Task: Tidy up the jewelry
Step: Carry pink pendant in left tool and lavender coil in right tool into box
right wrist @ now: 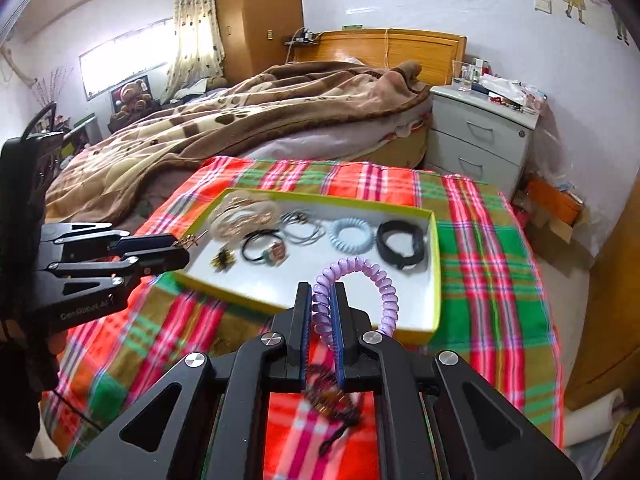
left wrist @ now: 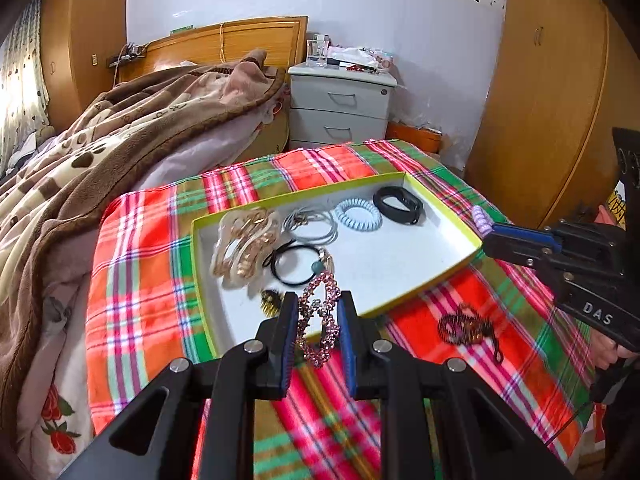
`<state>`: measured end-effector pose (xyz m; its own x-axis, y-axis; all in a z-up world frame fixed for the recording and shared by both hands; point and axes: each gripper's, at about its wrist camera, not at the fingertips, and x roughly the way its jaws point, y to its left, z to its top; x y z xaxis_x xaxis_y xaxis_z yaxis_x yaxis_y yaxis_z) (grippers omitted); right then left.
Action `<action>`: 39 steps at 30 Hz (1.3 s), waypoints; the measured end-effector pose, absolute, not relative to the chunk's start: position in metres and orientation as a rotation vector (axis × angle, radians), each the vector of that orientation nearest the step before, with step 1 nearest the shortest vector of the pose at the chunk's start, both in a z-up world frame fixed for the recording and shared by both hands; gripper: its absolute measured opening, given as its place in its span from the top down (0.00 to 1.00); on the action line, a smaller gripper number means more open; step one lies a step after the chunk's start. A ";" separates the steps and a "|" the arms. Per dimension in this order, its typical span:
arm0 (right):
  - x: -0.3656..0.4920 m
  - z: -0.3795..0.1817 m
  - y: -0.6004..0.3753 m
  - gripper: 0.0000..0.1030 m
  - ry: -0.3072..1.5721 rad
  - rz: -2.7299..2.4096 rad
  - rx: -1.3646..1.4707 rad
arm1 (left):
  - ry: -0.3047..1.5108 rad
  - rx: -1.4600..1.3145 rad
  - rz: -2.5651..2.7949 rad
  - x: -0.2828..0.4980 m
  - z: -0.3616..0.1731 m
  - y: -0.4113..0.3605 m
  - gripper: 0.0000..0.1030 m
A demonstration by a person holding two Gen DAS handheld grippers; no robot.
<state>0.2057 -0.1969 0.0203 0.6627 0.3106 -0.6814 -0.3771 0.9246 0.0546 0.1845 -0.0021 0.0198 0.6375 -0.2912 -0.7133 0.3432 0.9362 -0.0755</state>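
Note:
A white tray with a yellow-green rim [left wrist: 440,276] [right wrist: 434,292] lies on a plaid cloth and holds hair ties, a blue coil tie [left wrist: 357,213] [right wrist: 351,236], a black band [left wrist: 398,203] [right wrist: 401,244] and gold chains [left wrist: 245,246]. My left gripper [left wrist: 318,312] [right wrist: 182,249] is shut on a pink beaded bracelet [left wrist: 320,320] above the tray's near edge. My right gripper [right wrist: 321,304] [left wrist: 486,236] is shut on a purple coil hair tie [right wrist: 360,276] [left wrist: 480,218] over the tray's right rim. A dark beaded bracelet [left wrist: 468,326] [right wrist: 332,396] lies on the cloth.
The plaid cloth [left wrist: 140,280] covers a low surface beside a bed with a brown blanket [left wrist: 100,152]. A grey nightstand [left wrist: 340,108] stands behind. Wooden wardrobes [left wrist: 552,100] stand on the right.

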 end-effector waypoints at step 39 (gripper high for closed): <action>0.305 -0.050 -0.189 0.91 0.959 0.407 -0.134 | 0.917 0.137 -0.364 0.292 -0.029 -0.057 0.80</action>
